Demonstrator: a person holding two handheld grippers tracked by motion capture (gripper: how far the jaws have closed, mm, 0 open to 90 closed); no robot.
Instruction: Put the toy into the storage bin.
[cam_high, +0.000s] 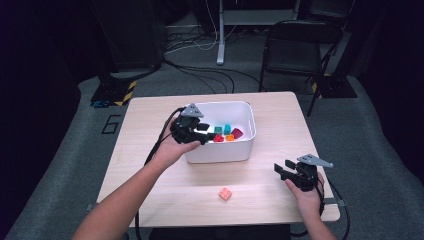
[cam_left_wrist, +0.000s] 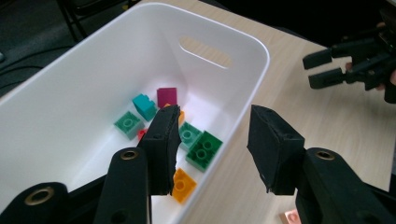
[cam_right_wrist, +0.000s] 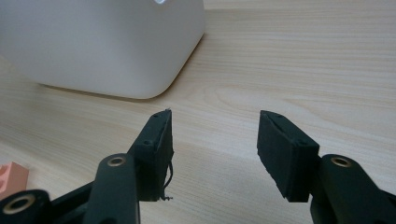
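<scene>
A pale wooden table (cam_high: 150, 150) fills the middle of the high view. Near its centre sits a white rectangular plastic bin (cam_high: 235, 150) with slot handles. The left gripper (cam_high: 207, 136) hovers over the bin's rim at nine o'clock, jaws spread wide and holding nothing. The right gripper (cam_high: 282, 167) rests low over the table at four o'clock from the bin, jaws also wide and empty.

One risk, as a judgement: the left gripper straddles the bin wall, so closing or lowering it there could catch the rim and shove or tip the bin.

Inside the bin, the left gripper view shows small plastic building bricks lying loose on the floor: a dark green brick (cam_left_wrist: 204, 150), two lighter green bricks (cam_left_wrist: 127, 123), a teal brick (cam_left_wrist: 144, 106), a magenta brick (cam_left_wrist: 166, 97), a yellow-orange brick (cam_left_wrist: 183, 185), and a sliver of red behind the jaw.

A single salmon-orange brick (cam_high: 225, 193) lies alone on the table at six o'clock from the bin, well apart from both grippers, likely the next piece to collect.
</scene>
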